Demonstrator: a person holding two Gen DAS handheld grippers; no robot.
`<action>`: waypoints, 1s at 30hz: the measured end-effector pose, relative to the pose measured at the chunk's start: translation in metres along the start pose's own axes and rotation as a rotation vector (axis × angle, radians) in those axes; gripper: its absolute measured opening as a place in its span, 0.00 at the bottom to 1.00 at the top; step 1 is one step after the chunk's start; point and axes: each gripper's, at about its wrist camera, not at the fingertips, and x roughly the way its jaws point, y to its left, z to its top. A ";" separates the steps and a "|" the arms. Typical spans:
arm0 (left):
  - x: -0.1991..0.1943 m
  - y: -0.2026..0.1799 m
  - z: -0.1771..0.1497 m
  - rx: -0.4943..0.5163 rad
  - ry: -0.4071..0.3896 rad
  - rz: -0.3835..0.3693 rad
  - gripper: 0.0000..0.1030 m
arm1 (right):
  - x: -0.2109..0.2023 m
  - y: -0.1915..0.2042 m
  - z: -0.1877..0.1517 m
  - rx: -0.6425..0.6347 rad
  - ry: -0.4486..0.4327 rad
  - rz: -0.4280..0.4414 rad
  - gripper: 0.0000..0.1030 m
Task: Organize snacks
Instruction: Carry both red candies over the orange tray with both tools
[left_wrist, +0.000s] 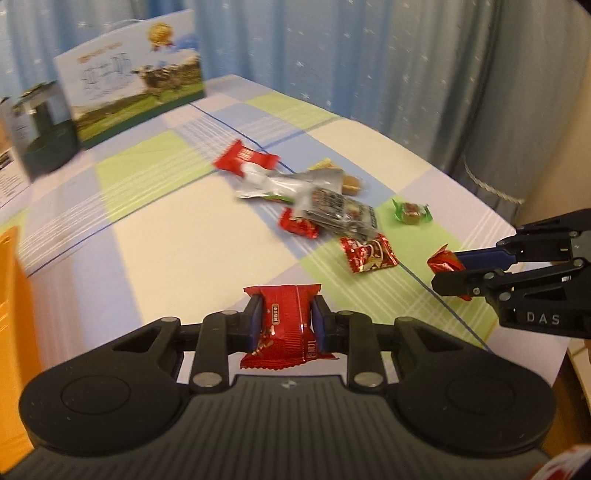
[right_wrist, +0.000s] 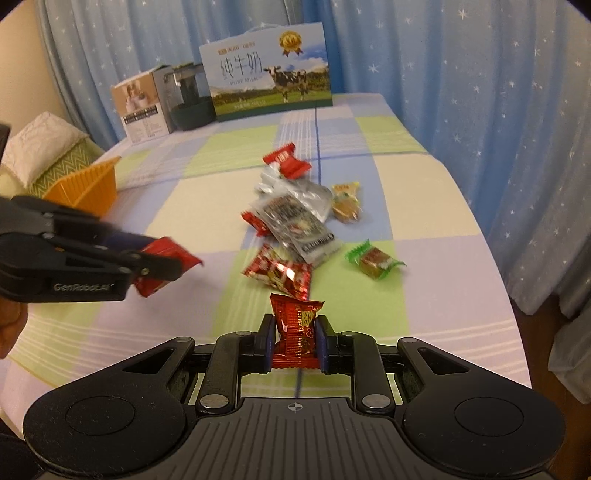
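Observation:
My left gripper (left_wrist: 283, 320) is shut on a red snack packet (left_wrist: 285, 325) and holds it above the checked tablecloth; it also shows at the left of the right wrist view (right_wrist: 162, 264). My right gripper (right_wrist: 295, 334) is shut on a small red candy packet (right_wrist: 296, 328); it shows at the right of the left wrist view (left_wrist: 448, 273). A pile of snacks lies mid-table: a silver packet (right_wrist: 295, 218), red packets (right_wrist: 286, 160) (right_wrist: 277, 271), a green-wrapped candy (right_wrist: 373, 260) and a yellow-topped sweet (right_wrist: 346, 203).
An orange basket (right_wrist: 86, 190) stands at the table's left edge, also at the left edge of the left wrist view (left_wrist: 11, 295). A milk carton box (right_wrist: 267, 70) and two smaller boxes (right_wrist: 147, 105) stand at the far end. Blue star curtains hang behind and to the right.

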 end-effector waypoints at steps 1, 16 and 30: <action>-0.007 0.002 -0.001 -0.011 -0.007 0.008 0.24 | -0.004 0.004 0.002 -0.003 -0.008 0.001 0.22; -0.107 0.046 -0.012 -0.123 -0.123 0.138 0.24 | -0.042 0.087 0.053 -0.064 -0.106 0.063 0.22; -0.169 0.145 -0.055 -0.280 -0.143 0.310 0.24 | -0.002 0.212 0.089 -0.104 -0.113 0.236 0.22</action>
